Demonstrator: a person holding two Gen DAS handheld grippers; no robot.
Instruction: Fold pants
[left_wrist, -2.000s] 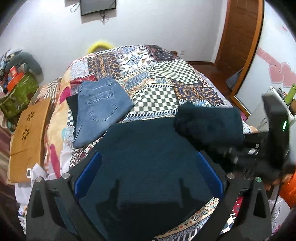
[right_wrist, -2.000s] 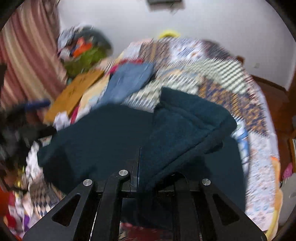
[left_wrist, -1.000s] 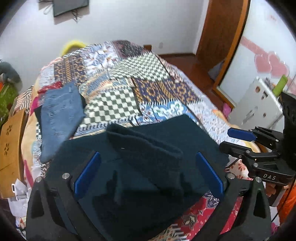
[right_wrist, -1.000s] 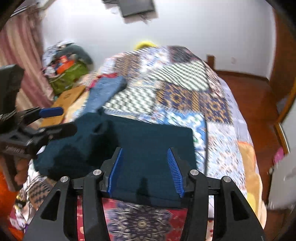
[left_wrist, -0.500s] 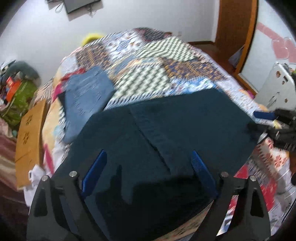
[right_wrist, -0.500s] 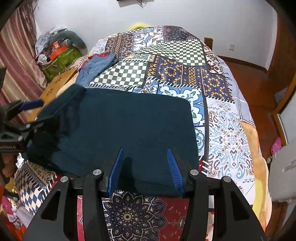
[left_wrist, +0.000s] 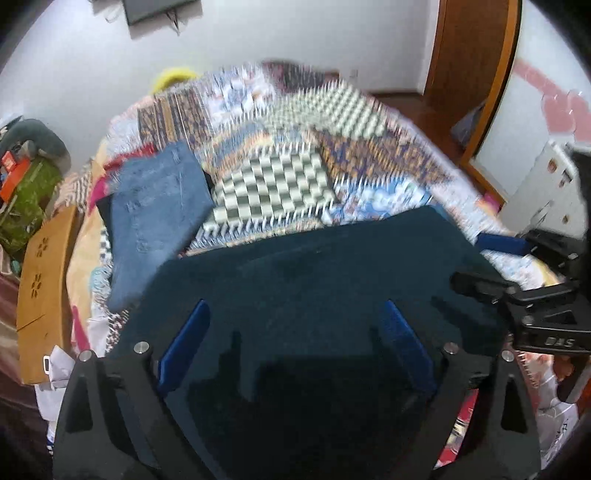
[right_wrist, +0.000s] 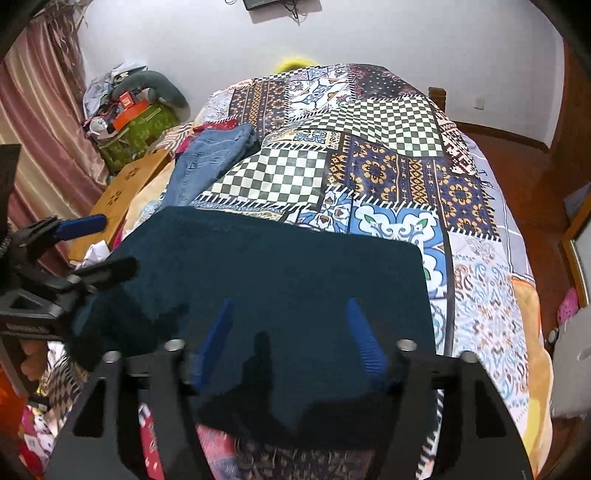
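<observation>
The dark teal pants (left_wrist: 317, 280) lie folded into a flat rectangle on the near end of the patchwork bed; they also show in the right wrist view (right_wrist: 280, 273). My left gripper (left_wrist: 291, 314) is open and hovers over their near left part, holding nothing. It also shows at the left in the right wrist view (right_wrist: 92, 247), beside the pants' left edge. My right gripper (right_wrist: 290, 314) is open over the near middle of the pants. It shows at the right in the left wrist view (left_wrist: 484, 262), by the pants' right edge.
Folded blue jeans (left_wrist: 155, 210) lie on the bed's left side, also in the right wrist view (right_wrist: 207, 162). A wooden board (left_wrist: 44, 280) leans left of the bed. The patchwork bedspread (right_wrist: 388, 147) stretches beyond. A cluttered green bag (right_wrist: 136, 125) and a curtain stand left.
Two seconds ago my right gripper was shut on a fold of the pants. It laid it over and opened. The pants now lie flat, and both grippers hover open.
</observation>
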